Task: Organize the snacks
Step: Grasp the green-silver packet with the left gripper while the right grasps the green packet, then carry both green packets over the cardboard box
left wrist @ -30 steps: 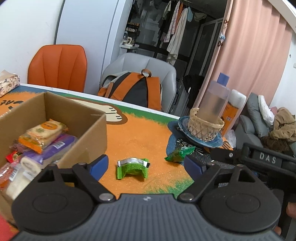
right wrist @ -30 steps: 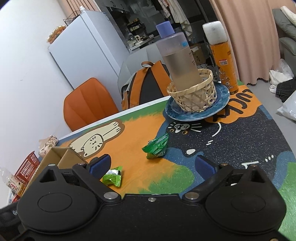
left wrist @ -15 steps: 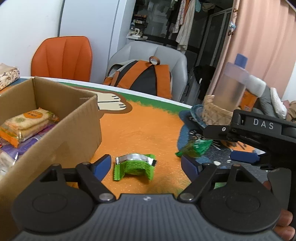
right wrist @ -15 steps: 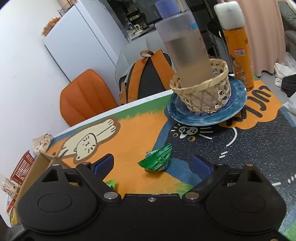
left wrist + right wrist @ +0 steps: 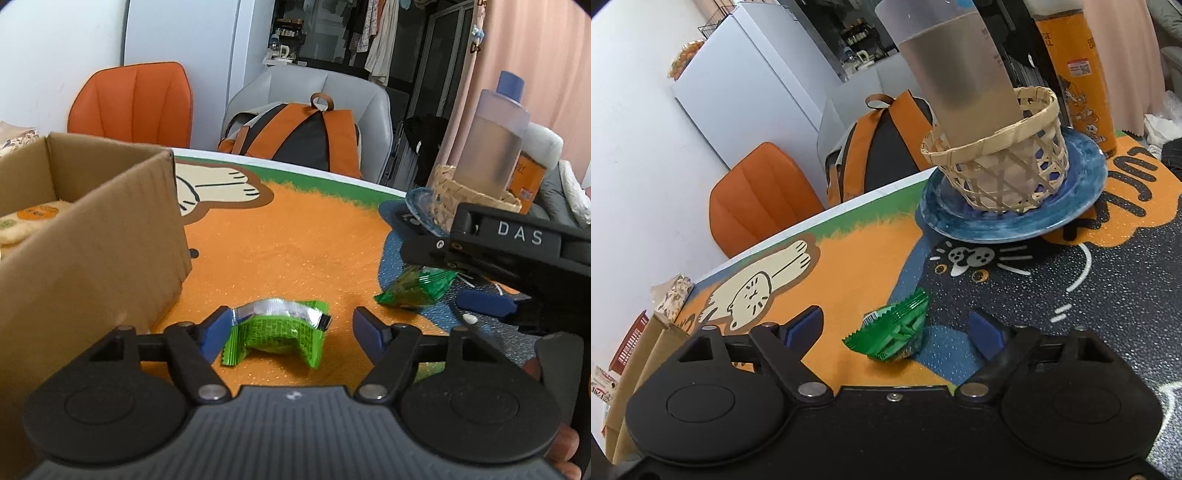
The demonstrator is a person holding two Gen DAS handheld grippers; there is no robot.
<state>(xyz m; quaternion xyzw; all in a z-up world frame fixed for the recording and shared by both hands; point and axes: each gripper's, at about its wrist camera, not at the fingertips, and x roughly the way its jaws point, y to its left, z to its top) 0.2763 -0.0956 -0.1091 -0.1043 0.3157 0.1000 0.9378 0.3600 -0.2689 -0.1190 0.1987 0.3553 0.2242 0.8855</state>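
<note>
The left gripper (image 5: 290, 326) hangs low over the orange part of the printed mat on the bench (image 5: 288, 251), its jaws closing with a light green snack packet (image 5: 275, 330) between them — the left blue pad sits just at the packet's silver crimped edge, while the right pad is clear of it, so nothing is clamped. That packet lies crumpled on the mat just beside the near corner of an open cardboard box (image 5: 92, 251), where a pale wrapped snack with an orange label (image 5: 26, 219) rests inside. To the right, the right gripper (image 5: 895, 330) reaches over a darker green snack packet (image 5: 892, 332), which lies where the mat's orange meets its dark blue; its jaws are closing too, with the packet between the blue pads and a gap on either side. From the left wrist view the same darker packet (image 5: 415, 286) shows beneath the black body of the right gripper. Farther back on the bench a blue plate (image 5: 1078, 206) carries a woven basket (image 5: 997, 162) with a frosted bottle (image 5: 956, 70) standing in it, an orange can (image 5: 1078, 66) behind — and beyond the bench's edge an orange chair (image 5: 133, 103) and a grey chair holding an orange-and-black backpack (image 5: 295, 136).
</note>
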